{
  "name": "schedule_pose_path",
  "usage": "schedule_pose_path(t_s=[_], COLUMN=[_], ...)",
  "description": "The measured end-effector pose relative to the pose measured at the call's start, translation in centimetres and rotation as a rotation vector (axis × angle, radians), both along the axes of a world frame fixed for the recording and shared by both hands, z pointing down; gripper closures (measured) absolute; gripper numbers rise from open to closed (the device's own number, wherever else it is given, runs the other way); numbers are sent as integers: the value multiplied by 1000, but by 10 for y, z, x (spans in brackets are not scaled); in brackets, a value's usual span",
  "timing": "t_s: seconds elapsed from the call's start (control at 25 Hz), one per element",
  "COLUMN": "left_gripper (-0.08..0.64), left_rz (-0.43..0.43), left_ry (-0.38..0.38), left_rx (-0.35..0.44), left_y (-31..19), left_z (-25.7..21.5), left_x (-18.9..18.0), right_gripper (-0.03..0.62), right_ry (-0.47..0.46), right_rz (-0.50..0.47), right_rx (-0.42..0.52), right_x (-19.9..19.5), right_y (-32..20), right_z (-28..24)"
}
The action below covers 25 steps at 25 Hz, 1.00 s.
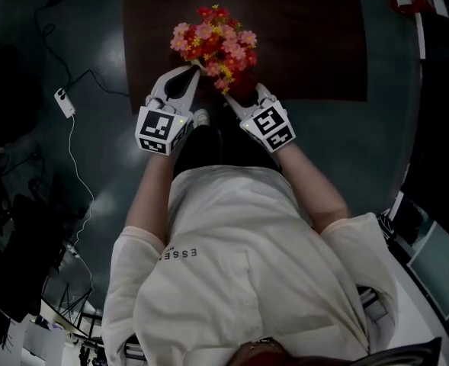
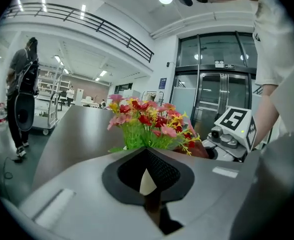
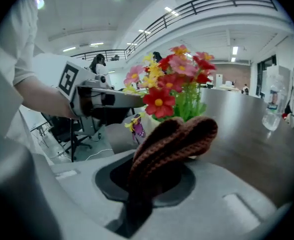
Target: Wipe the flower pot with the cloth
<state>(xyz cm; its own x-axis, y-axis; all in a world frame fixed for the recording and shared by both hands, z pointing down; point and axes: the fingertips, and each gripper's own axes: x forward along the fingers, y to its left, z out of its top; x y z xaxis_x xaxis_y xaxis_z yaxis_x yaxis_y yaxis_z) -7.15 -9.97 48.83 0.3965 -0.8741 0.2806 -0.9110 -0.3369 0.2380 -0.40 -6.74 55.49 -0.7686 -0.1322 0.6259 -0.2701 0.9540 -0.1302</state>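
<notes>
Now the left gripper (image 1: 190, 73) is clamped tight on the pale rim of the pot (image 3: 137, 127), with flowers (image 1: 215, 44) on top, right at the tabletop's (image 1: 308, 44) near edge. The right gripper (image 1: 232, 102) sits just beside it, jaws pinched on the brown cloth (image 3: 172, 138).

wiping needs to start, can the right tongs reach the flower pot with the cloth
Likely yes: the right tongs, shut on the cloth, are right beside the flower pot with nothing between them, while the left tongs seem to grip its rim.
</notes>
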Motion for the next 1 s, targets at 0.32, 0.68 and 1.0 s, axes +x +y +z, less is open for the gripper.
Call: schedule_pose_path(t_s=[0.32,0.68,1.0], left_gripper=[549,552,552], left_rz=[27,37,22], left_ry=[-111,-119,-100], left_rx=[-103,-102,-85], left_y=[-16,-18,-20], left_z=[27,28,26], left_x=[8,8,9], right_gripper=[546,545,545], right_ry=[-56,-66,1], right_rz=[-227,-83,24], right_rx=[-56,-256,-302], right_x=[-46,-31,11], right_y=[36,13,-27], right_z=[4,17,31])
